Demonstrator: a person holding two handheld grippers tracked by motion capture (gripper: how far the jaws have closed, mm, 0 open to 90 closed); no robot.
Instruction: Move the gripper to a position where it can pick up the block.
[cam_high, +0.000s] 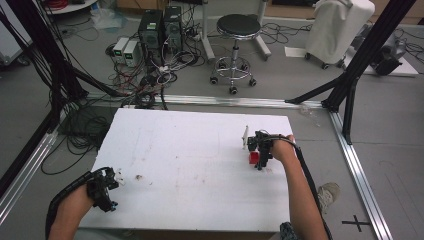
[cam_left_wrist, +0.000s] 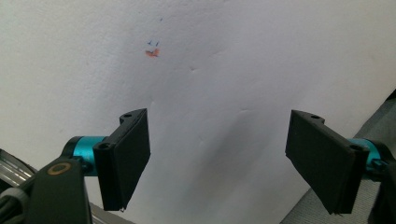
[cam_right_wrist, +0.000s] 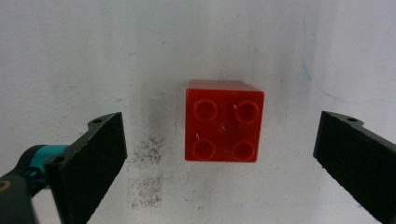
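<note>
My right claw is spread wide and grips nothing. One red four-stud brick sits on the white bench between its jaws, ahead of the tips, with clear bench on either side of it, so neither jaw touches it. In the high view that right claw points down at the brick with my forearm reaching in from the near edge, wrist bent over the top. Just beyond the claw a thin white stick lies on the bench.

My left claw is also spread wide and holds nothing; between its jaws is bare bench, and ahead of it a small orange smudge with tiny blue marks. From above, the left claw rests at the near left corner of the bench, my hand curled round it.

The right claw's camera shows the four studs and a patch of dark specks beside its left jaw; the high view alone shows the floor beyond: one black stool, two computer towers, tangled cables.
</note>
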